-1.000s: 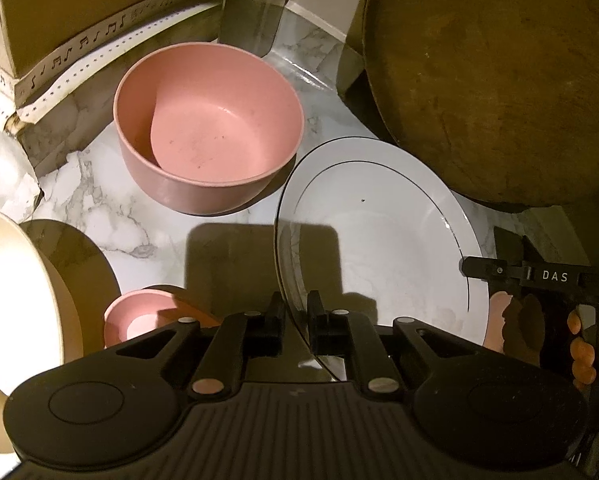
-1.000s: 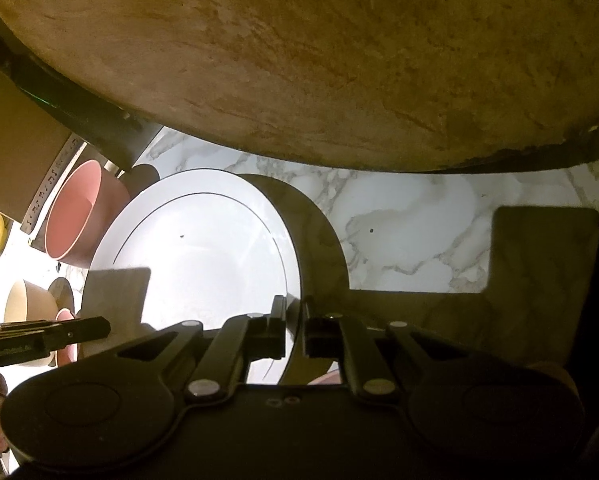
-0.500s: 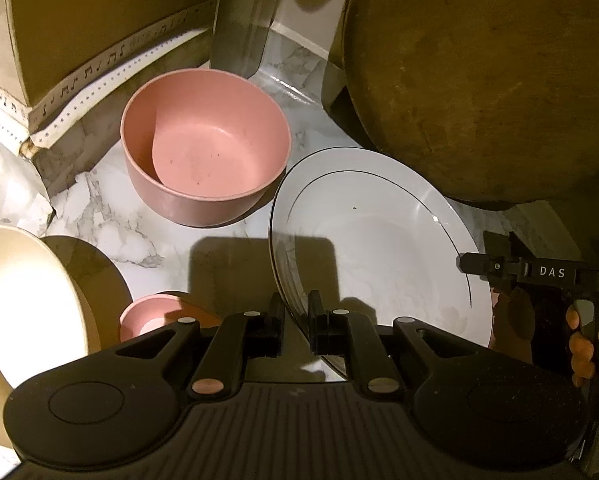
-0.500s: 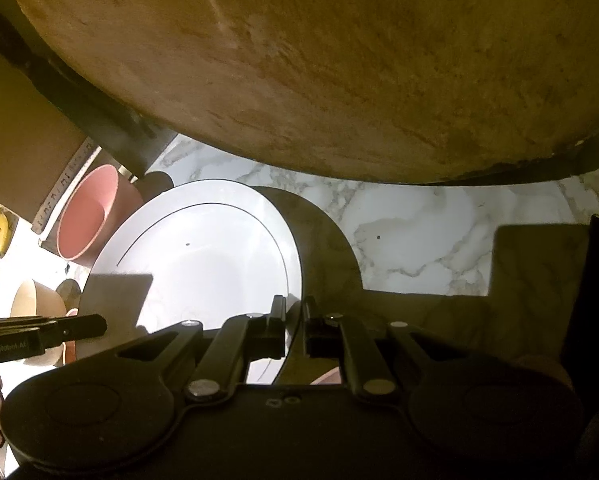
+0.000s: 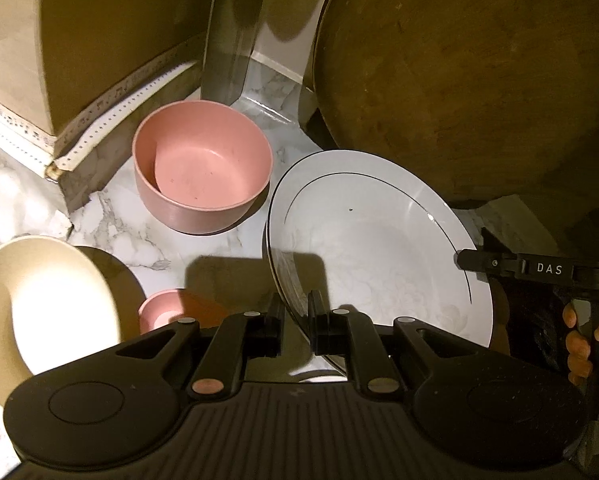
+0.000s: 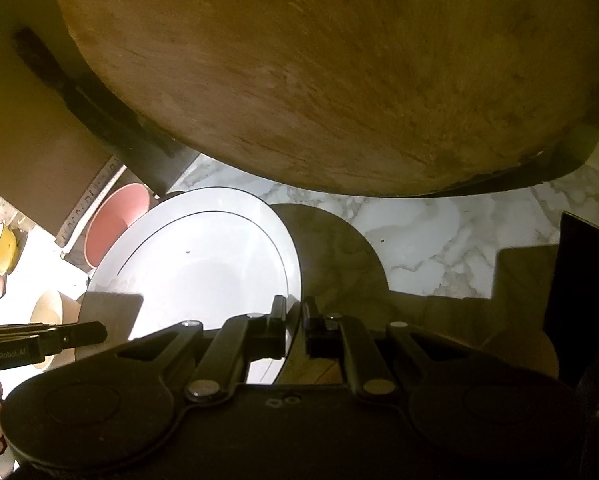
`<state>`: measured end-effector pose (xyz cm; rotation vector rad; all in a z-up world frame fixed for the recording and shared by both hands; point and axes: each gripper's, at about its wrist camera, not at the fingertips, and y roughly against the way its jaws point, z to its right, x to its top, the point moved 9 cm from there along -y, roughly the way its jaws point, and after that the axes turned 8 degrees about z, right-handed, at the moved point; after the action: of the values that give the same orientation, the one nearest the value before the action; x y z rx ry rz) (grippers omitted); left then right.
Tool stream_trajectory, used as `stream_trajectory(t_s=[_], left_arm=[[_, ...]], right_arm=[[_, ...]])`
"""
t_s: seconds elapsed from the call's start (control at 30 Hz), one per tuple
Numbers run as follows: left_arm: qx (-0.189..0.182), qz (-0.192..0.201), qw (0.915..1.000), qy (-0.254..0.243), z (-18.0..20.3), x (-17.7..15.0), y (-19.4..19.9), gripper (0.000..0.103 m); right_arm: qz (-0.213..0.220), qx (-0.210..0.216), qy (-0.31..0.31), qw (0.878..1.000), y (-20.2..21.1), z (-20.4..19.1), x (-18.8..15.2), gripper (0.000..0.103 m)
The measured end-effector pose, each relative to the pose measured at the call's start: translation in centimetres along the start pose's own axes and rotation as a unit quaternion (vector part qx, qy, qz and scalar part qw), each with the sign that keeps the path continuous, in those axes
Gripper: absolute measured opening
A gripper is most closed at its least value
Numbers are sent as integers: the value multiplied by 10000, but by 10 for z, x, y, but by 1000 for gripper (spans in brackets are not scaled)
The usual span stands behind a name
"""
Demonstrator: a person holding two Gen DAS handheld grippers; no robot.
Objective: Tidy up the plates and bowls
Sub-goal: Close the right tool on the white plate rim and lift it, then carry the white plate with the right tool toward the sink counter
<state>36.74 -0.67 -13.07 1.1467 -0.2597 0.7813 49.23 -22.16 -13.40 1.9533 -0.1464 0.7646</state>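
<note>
So the white plate (image 5: pixel 371 248) is pinched at its rim from both sides: left gripper (image 5: pixel 295 312) clamped on the near edge at the bottom of the left wrist view, right gripper (image 6: pixel 293 316) shut on the opposite edge. Compared with a second ago, the pink bowl (image 5: pixel 201 172) and the marble desk (image 5: pixel 119 220) look smaller and farther off, so the plate has been lifted clear of the desk. I'd guess it's being carried off to a stack.

The plate is glossy, with a thin dark ring inside the rim. The bowl is matte, straight-walled and deep, sitting upper left. A cream bowl (image 5: pixel 47 304) is at the left edge, with a small pink dish (image 5: pixel 163 312) beside it. A big round wooden board (image 5: pixel 467 76) leans up top right.
</note>
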Motion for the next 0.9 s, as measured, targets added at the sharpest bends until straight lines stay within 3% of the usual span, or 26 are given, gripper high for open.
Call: stream_trajectory(t_s=[0.4,0.9], left_arm=[[-68,212,9997,-24,-23,-4,47,10],[247,573,9978,216,-91,-17,118,10]], right_arm=[[221,27,59,9997,23,-41,-4,6],[251,314,426,9983,11,-123,-19,6]])
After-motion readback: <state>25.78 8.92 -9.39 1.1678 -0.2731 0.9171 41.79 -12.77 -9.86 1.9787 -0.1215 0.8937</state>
